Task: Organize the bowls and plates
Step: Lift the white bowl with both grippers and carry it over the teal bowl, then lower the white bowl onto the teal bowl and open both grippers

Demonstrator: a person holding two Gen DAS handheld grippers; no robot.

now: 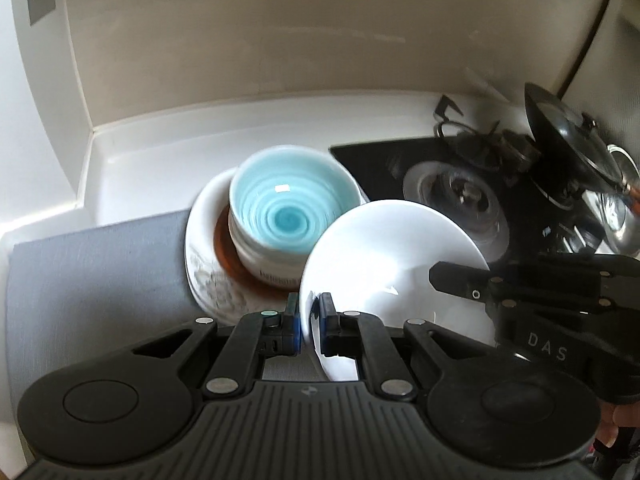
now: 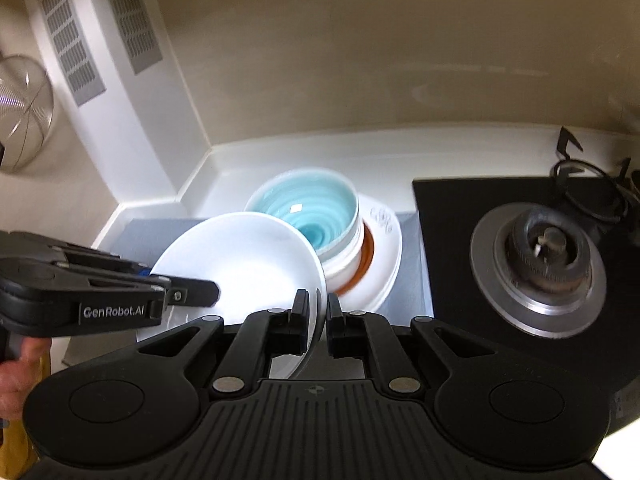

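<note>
Both grippers pinch the same white plate (image 1: 384,248), one on each side of its rim. Left gripper (image 1: 310,322): blue-padded fingers pressed onto the near-left rim, rim edge sandwiched between them. Right gripper (image 2: 318,320): fingers clamped on the plate's near-right rim in the right wrist view; from the left wrist view it comes in from the right, body marked "DAS", tip lying over the plate's right edge.

Plate is tilted, its concave face catching bright glare. It sits near and slightly in front of the stack, overlapping it in both views; cannot tell whether it touches the stack.

Stack, farther back: blue bowl (image 1: 290,208) with a spiral glaze inside, upright, on top. Under it a white bowl wall with lettering, then an orange-brown dish (image 1: 232,260) showing as a rim band, all on a patterned white plate (image 1: 204,256) at the bottom. Bottom plate rests on a grey mat (image 1: 92,276) on the white counter (image 1: 132,160), which runs to the corner of the beige wall (image 1: 260,28).

Right of the stack: black hob (image 2: 452,248) with a gas burner (image 2: 538,268). In the left wrist view, a pot lid (image 1: 568,140) stands beyond the hob, far right. A wire strainer (image 2: 24,112) hangs far left in the right wrist view. A person's hand (image 2: 16,380) shows behind the left gripper body.
</note>
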